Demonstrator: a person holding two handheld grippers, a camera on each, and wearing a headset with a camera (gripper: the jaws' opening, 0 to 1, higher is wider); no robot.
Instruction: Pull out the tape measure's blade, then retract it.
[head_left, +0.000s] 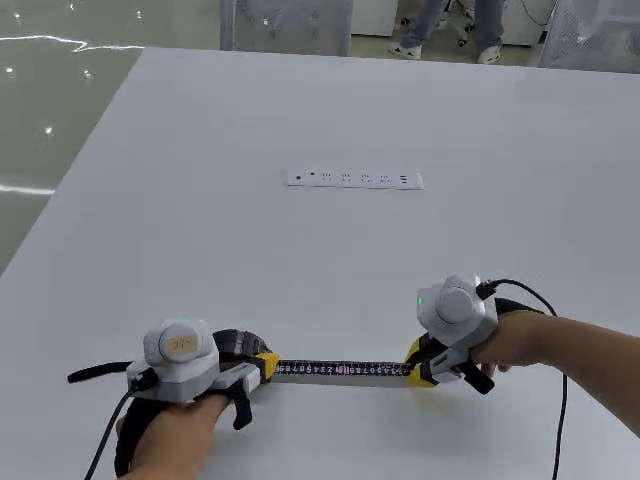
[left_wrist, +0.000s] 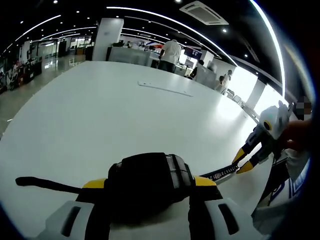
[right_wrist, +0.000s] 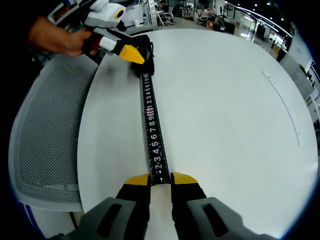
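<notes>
**Left hand-held gripper** (left_wrist: 150, 184): jaws set apart at case width and clamped on the black tape measure case (left_wrist: 149, 170), w/ a yellow tip on either side. In head view the case is lower left on the white counter (head_left: 300, 260), near the front edge. A black strap (left_wrist: 45, 184) trails from that side along the counter.

**Blade** (right_wrist: 152, 120): drawn out of the case, straight, numbers up, spanning betw. the two grippers. Cannot tell whether it touches the counter.

**Right hand-held gripper** (right_wrist: 160, 179): jaws narrow, pinched on the blade's free end. In head view it is lower right, well apart from the left gripper.

**Other items:** white power strip (head_left: 353, 179) lies mid-counter, well apart from the work. Grey mesh chair (right_wrist: 45, 145) stands beside the counter edge in right gripper view.
</notes>
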